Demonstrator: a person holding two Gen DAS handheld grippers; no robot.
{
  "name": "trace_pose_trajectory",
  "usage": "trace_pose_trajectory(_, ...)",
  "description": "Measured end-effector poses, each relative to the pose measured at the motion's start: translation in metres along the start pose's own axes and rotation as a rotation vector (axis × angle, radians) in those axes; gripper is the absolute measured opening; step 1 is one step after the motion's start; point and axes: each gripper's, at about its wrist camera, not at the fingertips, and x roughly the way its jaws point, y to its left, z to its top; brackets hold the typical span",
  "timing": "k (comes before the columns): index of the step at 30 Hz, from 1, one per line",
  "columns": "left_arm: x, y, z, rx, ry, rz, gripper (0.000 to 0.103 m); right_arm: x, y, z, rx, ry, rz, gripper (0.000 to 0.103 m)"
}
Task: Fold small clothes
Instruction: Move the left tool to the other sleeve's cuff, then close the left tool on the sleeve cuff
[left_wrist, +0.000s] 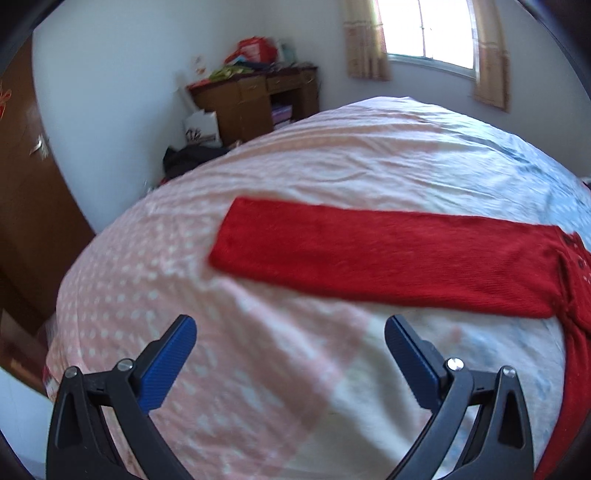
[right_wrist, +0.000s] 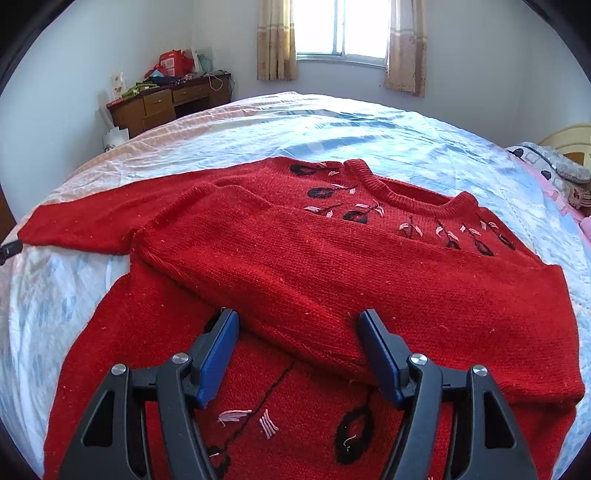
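A bedroom, seen from two cameras looking forward over a bed (left_wrist: 258, 295) covered in a pale pink and blue patterned sheet. At the far left a brown wooden desk (left_wrist: 258, 96) piled with clutter stands against the white wall, with a curtained window (right_wrist: 341, 33) further right.

In the left wrist view, the left gripper (left_wrist: 290, 326) hangs over bare sheet with its blue-padded jaws spread wide and nothing between them. Just beyond it, one long sleeve (left_wrist: 369, 258) of a red knitted sweater lies flat and straight, reaching out to the left. It seems laid out that way so it can be picked up near the cuff and turned in over the body.

In the right wrist view, the whole red knitted sweater (right_wrist: 314, 280), with its ribbed round collar and black and pink embroidered flowers, lies spread face up in the middle of the bed, collar on the far side. Its other sleeve (right_wrist: 332, 295) is already laid slantwise across the chest, so one side looks folded and the left side not. The right gripper (right_wrist: 297, 321) sits low over the near edge of this crossed sleeve, jaws released and apart, fabric beneath them but not pinched. It looks placed to let the sleeve rest where it lies.
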Motion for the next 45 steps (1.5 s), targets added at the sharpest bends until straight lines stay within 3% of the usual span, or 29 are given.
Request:
trace_pose_trajectory(6,0.009,0.013,-0.007,-0.122,0.053,-0.084,0.103,-0.001,-0.001,-0.001,0.003,-0.012,0.006,0.070)
trace_pose_trajectory(13,0.018,0.028,-0.005,-0.285,0.052,-0.191,0.103,-0.004,0.001,-0.003,0.002,-0.026,0.010,0.072)
trace_pose_trajectory(18,0.029,0.039,0.005,-0.381,0.007,-0.257,0.103,-0.004,0.001,-0.004,0.002,-0.031,0.010,0.072)
trace_pose_trajectory(26,0.056,0.086,0.019,-0.697,-0.082,-0.393,0.102,-0.006,0.001,-0.005,0.002,-0.039,0.008,0.073)
trace_pose_trajectory(33,0.059,0.083,0.022,-0.694,-0.111,-0.406,0.101,-0.006,0.001,-0.005,0.001,-0.041,0.007,0.073)
trace_pose_trajectory(36,0.057,0.089,0.019,-0.699,-0.119,-0.400,0.091,-0.006,0.001,-0.005,0.001,-0.041,0.007,0.073)
trace_pose_trajectory(41,0.064,0.108,0.013,-0.742,-0.107,-0.427,0.055,-0.006,0.001,-0.005,0.001,-0.041,0.006,0.073)
trace_pose_trajectory(45,0.068,0.113,0.012,-0.751,-0.099,-0.439,0.048,-0.006,0.001,-0.005,0.001,-0.041,0.006,0.073)
